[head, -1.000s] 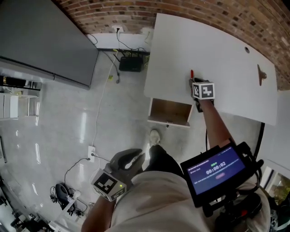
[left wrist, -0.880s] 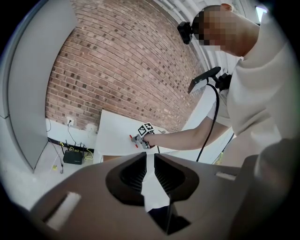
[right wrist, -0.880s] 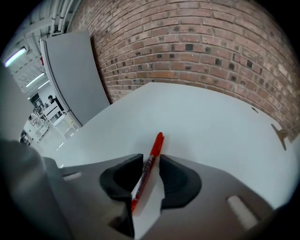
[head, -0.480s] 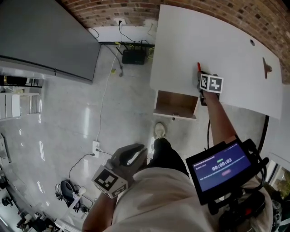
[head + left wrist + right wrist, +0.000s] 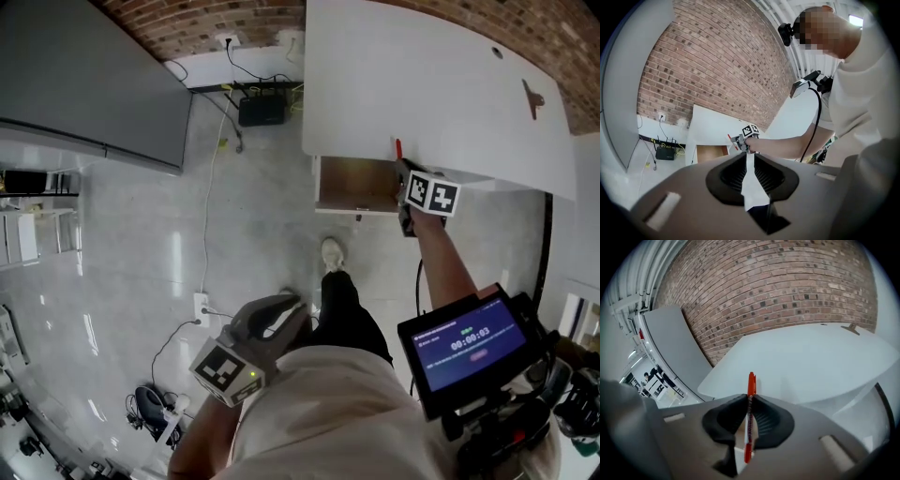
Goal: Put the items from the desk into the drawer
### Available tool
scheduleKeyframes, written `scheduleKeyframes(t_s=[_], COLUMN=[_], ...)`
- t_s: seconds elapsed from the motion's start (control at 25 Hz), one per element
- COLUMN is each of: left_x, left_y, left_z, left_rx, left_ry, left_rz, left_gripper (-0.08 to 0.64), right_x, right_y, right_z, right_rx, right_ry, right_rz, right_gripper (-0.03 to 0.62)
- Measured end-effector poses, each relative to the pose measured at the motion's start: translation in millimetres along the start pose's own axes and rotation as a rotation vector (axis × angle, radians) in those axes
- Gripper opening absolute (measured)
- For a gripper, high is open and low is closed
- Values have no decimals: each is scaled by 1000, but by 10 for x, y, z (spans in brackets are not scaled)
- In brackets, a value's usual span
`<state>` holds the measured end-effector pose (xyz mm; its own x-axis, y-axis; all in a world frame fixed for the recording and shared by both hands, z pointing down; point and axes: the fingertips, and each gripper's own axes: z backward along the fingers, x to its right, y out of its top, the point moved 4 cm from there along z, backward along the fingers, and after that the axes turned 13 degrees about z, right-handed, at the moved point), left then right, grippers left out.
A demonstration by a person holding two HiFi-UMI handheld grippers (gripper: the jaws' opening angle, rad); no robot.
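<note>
The red pen (image 5: 751, 383) is pinched upright between the jaws of the right gripper (image 5: 403, 173). It sits right of centre in the head view, at the front edge of the white desk (image 5: 422, 84), just beside the right end of the open drawer (image 5: 354, 184). The left gripper (image 5: 747, 161) hangs at lower left, well apart, its jaws pressed together on nothing.

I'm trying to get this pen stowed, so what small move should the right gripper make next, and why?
Probably shift the right gripper a little to the left, over the open drawer. Its jaws are clamped on the red pen, and it sits at the desk edge just beside the drawer's opening, not yet above it.
</note>
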<state>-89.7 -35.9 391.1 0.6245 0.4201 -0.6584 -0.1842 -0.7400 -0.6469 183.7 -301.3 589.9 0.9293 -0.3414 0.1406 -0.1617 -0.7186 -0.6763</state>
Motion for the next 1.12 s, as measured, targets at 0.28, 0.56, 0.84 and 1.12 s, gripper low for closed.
scheduleKeyframes(t_s=[0.28,0.56,0.84,1.12], left_x=[57,167,-110,-257], left_y=[-590,-712,-710,-629], left_z=[481,478,279,-28], left_rx=[-19,-27,-3,3], left_ry=[-32,12,51,78], left_rz=[-5,35,80,116], left_gripper=[55,55,55,55], right_x=[-501,-462,-399,-120], right_y=[-877,-1147,-1233,-1410], right_z=[294,-83,-961,-1568], right_rx=[-25,-92,-117,-182], right_ry=[-21,15,20,-2], right_rz=[22,-29,-54,-66], right_gripper=[44,44,44,44])
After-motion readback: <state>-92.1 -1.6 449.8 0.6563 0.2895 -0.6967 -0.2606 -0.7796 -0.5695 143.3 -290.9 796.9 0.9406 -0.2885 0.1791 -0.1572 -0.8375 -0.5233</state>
